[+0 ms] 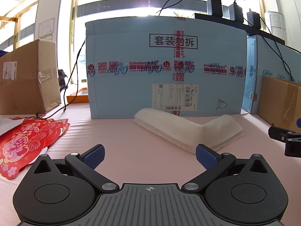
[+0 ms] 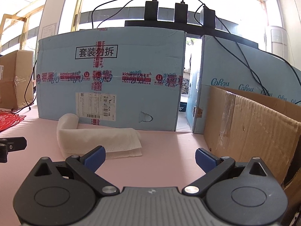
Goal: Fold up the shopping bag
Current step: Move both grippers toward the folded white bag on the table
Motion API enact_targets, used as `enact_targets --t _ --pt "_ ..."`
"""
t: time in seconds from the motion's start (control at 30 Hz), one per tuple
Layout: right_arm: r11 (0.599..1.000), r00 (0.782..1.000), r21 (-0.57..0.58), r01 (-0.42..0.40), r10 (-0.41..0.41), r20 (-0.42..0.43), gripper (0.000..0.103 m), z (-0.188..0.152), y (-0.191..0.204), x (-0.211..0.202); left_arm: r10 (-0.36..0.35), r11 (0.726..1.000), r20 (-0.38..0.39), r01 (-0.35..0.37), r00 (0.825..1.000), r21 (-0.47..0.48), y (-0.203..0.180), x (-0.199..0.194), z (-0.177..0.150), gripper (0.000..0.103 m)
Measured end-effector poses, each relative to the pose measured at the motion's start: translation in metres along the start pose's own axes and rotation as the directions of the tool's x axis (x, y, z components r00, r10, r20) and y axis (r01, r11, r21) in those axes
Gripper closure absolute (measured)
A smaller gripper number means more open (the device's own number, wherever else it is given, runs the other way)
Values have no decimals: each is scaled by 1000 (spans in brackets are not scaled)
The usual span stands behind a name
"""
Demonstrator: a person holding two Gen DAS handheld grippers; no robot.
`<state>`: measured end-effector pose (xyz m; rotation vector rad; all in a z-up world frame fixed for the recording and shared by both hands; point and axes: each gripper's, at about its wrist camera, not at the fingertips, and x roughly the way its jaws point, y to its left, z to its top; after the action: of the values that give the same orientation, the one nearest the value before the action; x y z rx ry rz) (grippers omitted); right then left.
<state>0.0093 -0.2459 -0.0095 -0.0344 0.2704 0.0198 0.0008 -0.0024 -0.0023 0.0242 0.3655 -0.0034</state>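
- I have both grippers hovering low over the pink surface (image 1: 150, 150). The left gripper (image 1: 150, 155) has its fingers spread wide and holds nothing; the right gripper (image 2: 150, 156) is the same, wide apart and empty.
- The shopping bag (image 1: 188, 130) lies toward the back edge of the surface, just in front of the blue carton (image 1: 165, 66). It looks like soft white non-woven fabric, already in a long flat strip with 1 end bent over into an L.
- From the right wrist view the bag (image 2: 97, 141) sits ahead and left of my right fingers (image 2: 95, 158), its layered edges slightly splayed.
- Risk, as I judge it: the fabric looks limp and springy, so a pinch may catch only the top layer and the fold could spring open.
- The smooth surface may let the bag slide toward the carton if I push.
- The brown cardboard box (image 2: 250, 130) crowds my right side; a wide swing could clip it.
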Motion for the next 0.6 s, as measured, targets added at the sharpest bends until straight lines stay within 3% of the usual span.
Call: enact_targets --t 0.23,0.43,0.6 --pt "1000 997 -2 -25 25 -76 0 0 1 11 19 1000 -7 -19 1000 -18 3 2 -1 0" --pt "989 988 26 -142 144 -58 0 2 -3 8 -29 997 -12 28 1000 -75 14 3 -1 0" --pt "962 966 -110 -251 242 -89 2 19 10 18 -73 985 36 77 997 -153 27 -4 -1 0"
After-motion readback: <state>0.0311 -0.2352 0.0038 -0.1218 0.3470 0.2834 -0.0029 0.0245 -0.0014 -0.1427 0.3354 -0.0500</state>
